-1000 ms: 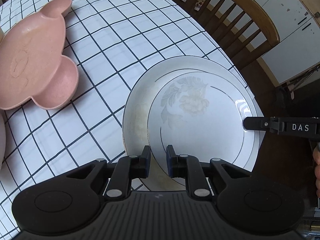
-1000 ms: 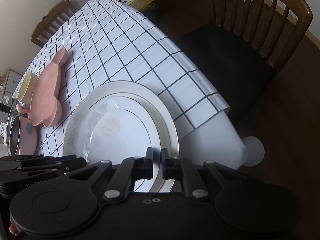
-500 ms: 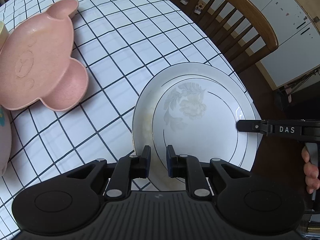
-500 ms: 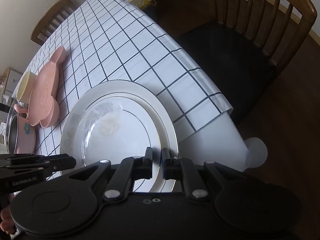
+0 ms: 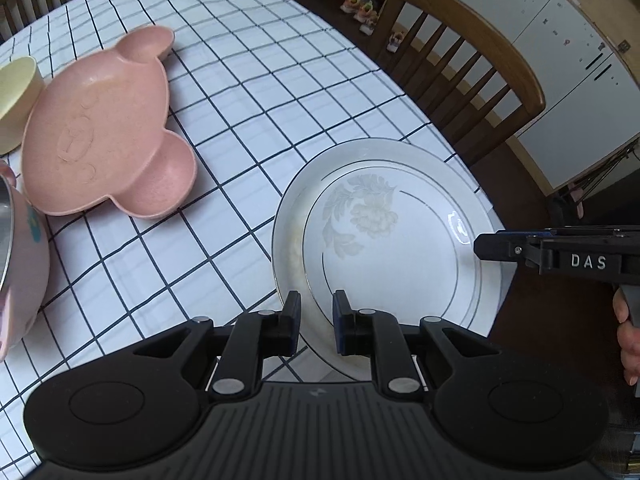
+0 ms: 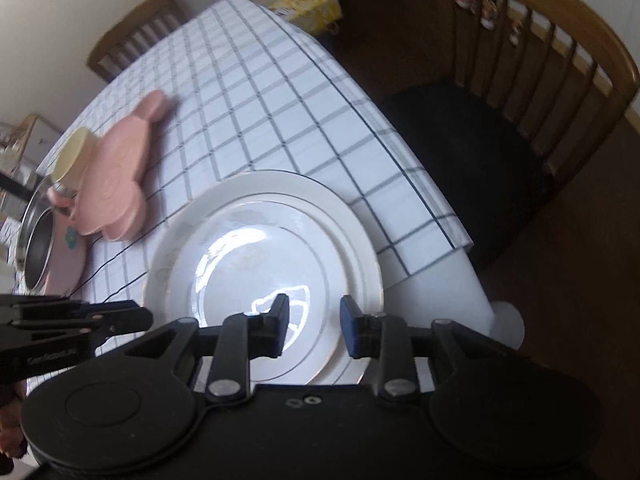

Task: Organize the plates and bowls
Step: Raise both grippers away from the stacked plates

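**Left wrist view: two stacked plates at the table corner, a gripper on either side**

A small white plate with a faded flower print lies flat, face up, on a larger white plate. Both are round, so neither has a long axis. The stack sits near the corner of a table covered in a white cloth with dark grid lines.

The left gripper points steeply down over the stack's near rim, its jaws slightly parted with the rim between them; I cannot tell whether the pads press on it. The right gripper is opening, pads clear of the plates below.

Further left lie a pink bear-shaped dish, a pale yellow cup and a pink bowl. Wooden chairs stand around the table.
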